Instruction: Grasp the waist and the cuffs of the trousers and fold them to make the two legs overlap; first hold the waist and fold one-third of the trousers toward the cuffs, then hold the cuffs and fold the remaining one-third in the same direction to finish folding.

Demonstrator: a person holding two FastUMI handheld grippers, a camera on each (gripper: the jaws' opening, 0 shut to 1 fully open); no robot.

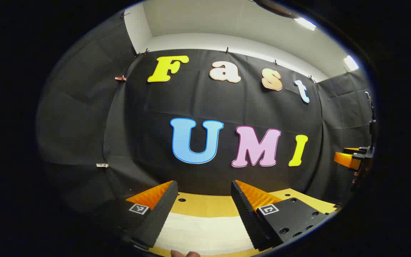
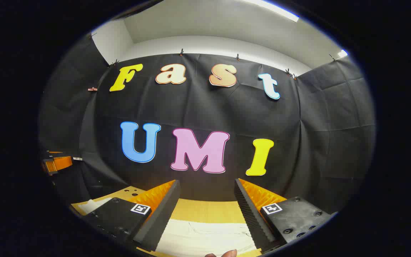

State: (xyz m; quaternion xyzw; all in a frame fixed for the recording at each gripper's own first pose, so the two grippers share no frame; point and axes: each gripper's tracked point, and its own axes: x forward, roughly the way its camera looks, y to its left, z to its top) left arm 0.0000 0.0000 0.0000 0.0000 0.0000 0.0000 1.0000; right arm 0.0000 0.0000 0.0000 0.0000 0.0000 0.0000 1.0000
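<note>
My left tongs (image 1: pixel 203 185) are held up above the bench (image 1: pixel 205 205), their fingers spread wide with nothing between them. Through the gap, in the left gripper view, I see the trousers (image 1: pixel 202 232), a pale, whitish cloth lying flat on the yellowish bench top. My fingers hide both sides of the cloth and the bottom edge of the view cuts it off, so I cannot tell whether this is the waist or the cuffs. A fingertip or two (image 1: pixel 186 253) of a hand peeps in at the very bottom; the rest of it is out of sight.

My right tongs (image 2: pixel 207 185) are likewise spread apart and pinch nothing, hanging above the bench (image 2: pixel 205 210). In the right gripper view the trousers (image 2: pixel 205 235) lie below and between the fingers, with a few soft creases running across them. Another bit of pale cloth (image 2: pixel 93 205) shows at the left behind my finger, but I cannot say whether it joins the main piece. A fingertip (image 2: pixel 227 253) shows at the bottom edge here too.

Far to the right in the left gripper view I catch part of my right tongs (image 1: pixel 351 159), cut off at the rim and too dark to read clearly. In the right gripper view my left tongs (image 2: pixel 57 163) show the same way, small and dim at the far left.
</note>
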